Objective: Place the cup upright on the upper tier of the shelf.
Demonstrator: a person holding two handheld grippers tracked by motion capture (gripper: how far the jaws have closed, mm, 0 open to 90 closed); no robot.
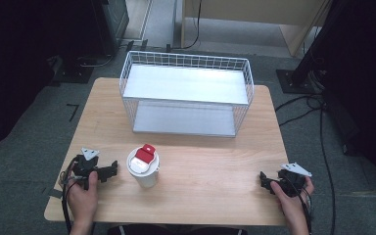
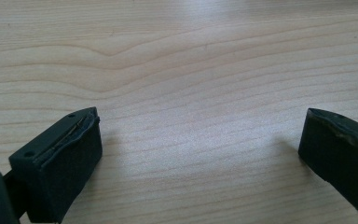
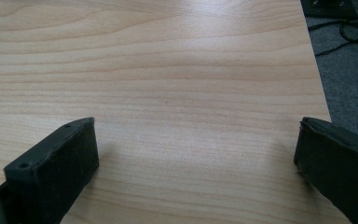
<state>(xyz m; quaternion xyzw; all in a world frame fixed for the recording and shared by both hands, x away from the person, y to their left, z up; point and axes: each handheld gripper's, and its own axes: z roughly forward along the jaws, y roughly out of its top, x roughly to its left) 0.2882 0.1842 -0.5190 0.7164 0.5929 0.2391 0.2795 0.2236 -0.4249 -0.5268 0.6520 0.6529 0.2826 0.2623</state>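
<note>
Down near the person's edge of the wooden table [image 1: 215,166], the left hand-held gripper [image 1: 111,169] rests low on the wood, gripped by the left hand [image 1: 83,193], its jaws pointing toward a white cup [image 1: 144,169] that stands upright just beyond their tips. The cup carries a white lid with a red flap [image 1: 146,152] raised on top. From the high view the jaws stop just short of the cup wall; whether they touch it cannot be told. The left gripper view looks along those jaws onto bare wood grain, and they stand spread wide, one at each lower corner, with nothing between them.

Well apart from the cup, on its far side from the left hand-held gripper, the right hand-held gripper [image 1: 263,177] sits in the right hand [image 1: 293,196] close to the table's corner. Its jaws point inward across the table toward the cup. The right gripper view shows them spread wide too, nothing held, with the table edge and grey carpet [image 3: 349,70] carrying black cables just past one jaw.

Ahead of both hand-held grippers, farther across the table than the cup, stands a white wire rack [image 1: 186,93] with two flat shelves, its open front facing the person.
</note>
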